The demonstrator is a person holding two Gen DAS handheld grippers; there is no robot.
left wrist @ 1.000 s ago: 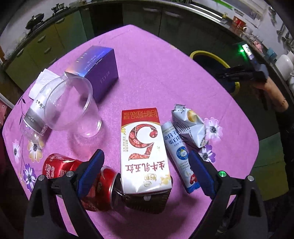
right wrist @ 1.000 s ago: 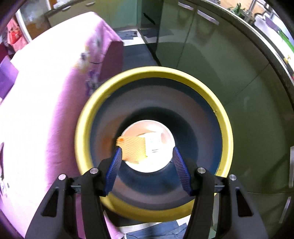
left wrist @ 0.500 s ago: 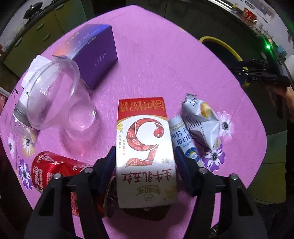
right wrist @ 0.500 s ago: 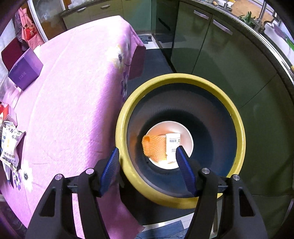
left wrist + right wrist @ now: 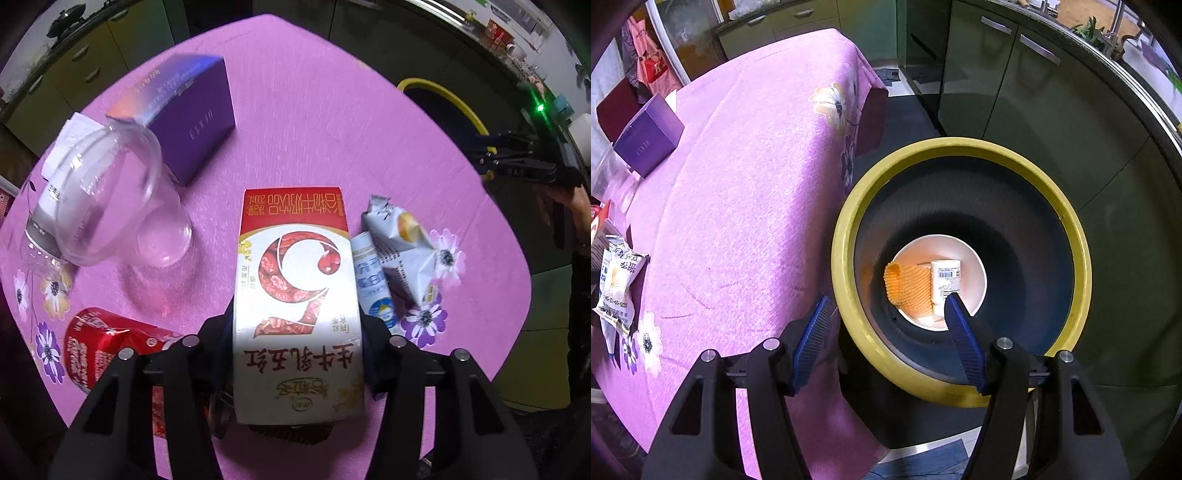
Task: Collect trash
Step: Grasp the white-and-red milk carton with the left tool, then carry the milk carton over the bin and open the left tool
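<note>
Cardboard milk carton between claw pads

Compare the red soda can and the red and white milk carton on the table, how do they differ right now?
The soda can is a dented metal cylinder; the milk carton is a flat-sided box that keeps its shape. The can is all red, the carton white with a red band. The can lies free beside the left gripper, whose jaws have just been closing and now clamp the carton. Both are drink containers on the purple tablecloth.
</note>
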